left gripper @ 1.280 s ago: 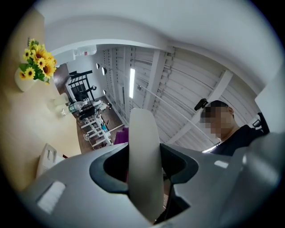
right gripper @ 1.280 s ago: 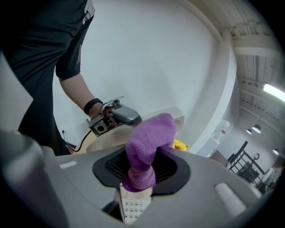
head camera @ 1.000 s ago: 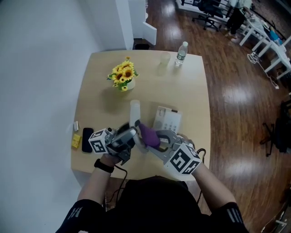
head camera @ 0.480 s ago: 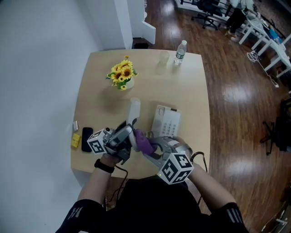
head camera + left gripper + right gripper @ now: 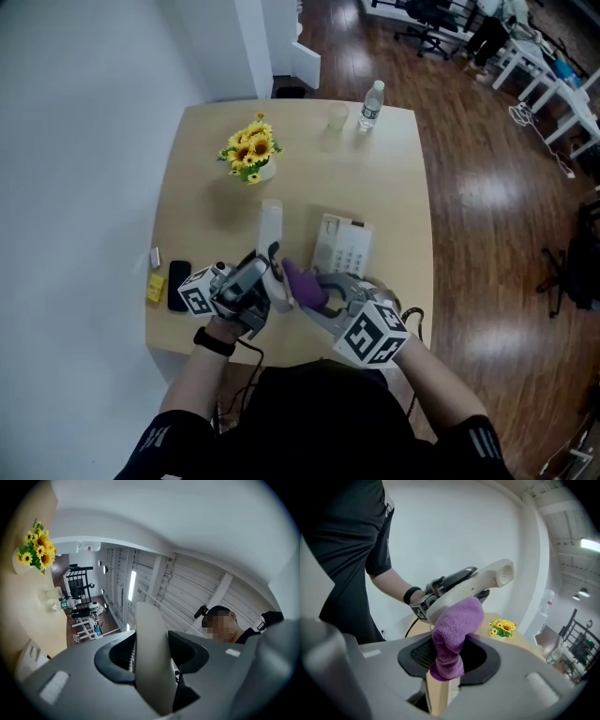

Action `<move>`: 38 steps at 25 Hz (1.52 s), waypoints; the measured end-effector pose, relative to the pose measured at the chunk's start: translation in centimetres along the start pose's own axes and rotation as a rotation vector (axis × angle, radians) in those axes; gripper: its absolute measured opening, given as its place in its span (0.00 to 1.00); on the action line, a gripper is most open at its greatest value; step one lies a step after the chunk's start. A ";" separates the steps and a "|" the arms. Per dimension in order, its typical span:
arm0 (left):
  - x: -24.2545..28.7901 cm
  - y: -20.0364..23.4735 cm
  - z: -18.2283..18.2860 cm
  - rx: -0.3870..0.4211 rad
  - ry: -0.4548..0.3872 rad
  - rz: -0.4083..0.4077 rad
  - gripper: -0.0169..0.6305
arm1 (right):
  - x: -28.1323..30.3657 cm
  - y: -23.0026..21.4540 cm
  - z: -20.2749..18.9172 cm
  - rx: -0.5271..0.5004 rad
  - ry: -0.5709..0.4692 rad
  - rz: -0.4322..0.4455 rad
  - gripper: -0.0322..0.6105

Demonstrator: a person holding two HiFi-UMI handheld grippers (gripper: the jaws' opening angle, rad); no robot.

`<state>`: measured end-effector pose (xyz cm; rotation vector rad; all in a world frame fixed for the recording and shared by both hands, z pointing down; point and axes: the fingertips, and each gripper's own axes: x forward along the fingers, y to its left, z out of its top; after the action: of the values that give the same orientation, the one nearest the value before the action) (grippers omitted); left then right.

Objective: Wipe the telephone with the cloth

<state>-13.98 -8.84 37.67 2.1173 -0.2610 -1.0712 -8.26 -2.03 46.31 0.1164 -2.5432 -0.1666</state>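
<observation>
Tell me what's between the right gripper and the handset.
The cloth, clamped by the right gripper, its top against the handset; the right gripper view shows it.

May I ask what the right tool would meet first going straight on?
Most likely the handset held by the left tool; the right tool's purple cloth seems to touch it.

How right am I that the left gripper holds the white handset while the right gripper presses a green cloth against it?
Only the colour is wrong: the cloth is purple, not green, as the right gripper view shows. The left gripper does hold the white handset, and the right gripper presses the cloth against it.
</observation>
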 end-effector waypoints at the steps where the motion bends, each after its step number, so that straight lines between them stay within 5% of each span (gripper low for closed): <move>1: 0.1 0.0 -0.2 0.001 0.003 0.001 0.34 | 0.2 -0.1 0.4 -0.015 0.000 0.006 0.26; 9: -0.7 0.9 -0.5 0.022 0.024 0.051 0.34 | 1.5 4.8 -1.5 -0.177 0.093 0.123 0.26; 13: -1.4 1.4 -0.3 0.025 0.017 0.094 0.34 | 2.1 5.5 -3.9 -0.088 0.102 0.158 0.26; 19: -3.0 2.2 -1.1 0.046 0.063 0.167 0.34 | 4.6 -3.5 -11.7 0.122 0.200 -0.027 0.26; 26: -5.2 3.2 -3.1 0.058 0.112 0.287 0.34 | 7.0 -14.2 -18.0 0.183 0.337 -0.187 0.26; 32: -6.3 4.1 -3.3 0.073 0.123 0.364 0.34 | 9.2 -18.2 -21.6 0.176 0.454 -0.209 0.26; 38: -7.2 4.6 -3.6 0.081 0.142 0.418 0.34 | 11.8 -17.2 -23.7 0.126 0.543 -0.146 0.26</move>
<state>-15.10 -6.78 46.61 2.0734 -0.6537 -0.6721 -3.99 -22.67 69.80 0.3473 -2.0017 -0.0232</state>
